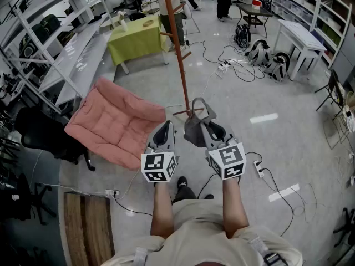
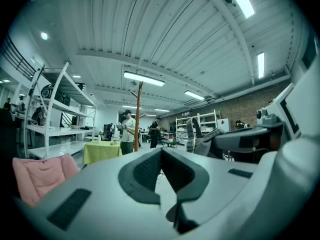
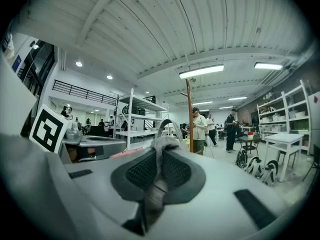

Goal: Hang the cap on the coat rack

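Note:
A grey cap (image 1: 195,125) hangs in front of me, its fabric pinched in my right gripper (image 1: 209,129), which is shut on it. In the right gripper view the grey cloth (image 3: 159,149) runs up between the closed jaws, its strap looping above. My left gripper (image 1: 164,133) is shut with nothing in it, just left of the cap; the cap (image 2: 200,140) shows to its right in the left gripper view. The coat rack (image 1: 176,43), a tall brown-orange pole with pegs, stands on the floor straight ahead, beyond both grippers. The pole (image 3: 189,115) also appears in the right gripper view.
A pink cushioned chair (image 1: 113,122) lies at the left. A green-covered table (image 1: 136,37) stands behind the rack, with people (image 1: 176,13) near it. White shelving (image 1: 52,43) lines the left side. Cables (image 1: 233,65) and bags (image 1: 266,57) lie on the floor at right, by a white table (image 1: 302,37).

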### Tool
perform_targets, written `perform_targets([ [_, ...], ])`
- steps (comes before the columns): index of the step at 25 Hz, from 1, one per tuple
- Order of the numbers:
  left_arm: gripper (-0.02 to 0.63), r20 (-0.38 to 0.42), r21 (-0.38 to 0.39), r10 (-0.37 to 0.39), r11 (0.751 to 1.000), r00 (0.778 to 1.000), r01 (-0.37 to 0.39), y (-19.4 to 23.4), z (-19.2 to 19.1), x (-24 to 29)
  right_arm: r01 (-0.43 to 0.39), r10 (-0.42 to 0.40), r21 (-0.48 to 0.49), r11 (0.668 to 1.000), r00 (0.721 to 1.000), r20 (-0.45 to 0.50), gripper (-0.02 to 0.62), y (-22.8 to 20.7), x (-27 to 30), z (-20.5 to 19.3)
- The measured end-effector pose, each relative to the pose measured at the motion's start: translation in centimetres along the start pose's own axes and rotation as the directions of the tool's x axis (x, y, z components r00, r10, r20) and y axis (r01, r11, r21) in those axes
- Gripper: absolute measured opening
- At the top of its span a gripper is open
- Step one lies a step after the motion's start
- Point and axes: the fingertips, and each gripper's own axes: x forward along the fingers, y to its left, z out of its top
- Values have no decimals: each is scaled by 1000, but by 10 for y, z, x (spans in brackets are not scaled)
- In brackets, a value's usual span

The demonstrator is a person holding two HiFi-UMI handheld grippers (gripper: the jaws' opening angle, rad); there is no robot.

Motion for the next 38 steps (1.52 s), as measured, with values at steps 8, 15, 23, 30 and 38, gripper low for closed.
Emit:
perform_targets([
  [8,6,0,1,-14,1000,1000,14,-7,2,-3,3,-3,-2,1000,1000,0,21,-2,-4,0],
  [15,6,2,-12,-13,1000,1000,13,-5,-1,6,1,-1,18,1000,1000,15,21,-10,0,-3],
  [23,6,31,-14,-11,1000,999,11,7,11,38,10,-10,8,1000,999,35,21,-33,22,5],
  [30,6,61,-14,-50,999,997,51,23,28,90,18,-18,-10,1000,997,78,21,-58,58,35],
  [38,6,41,-16,-119,993,992,119,28,25,151,58,-56,-15,998,993,104,22,-107,94,51],
])
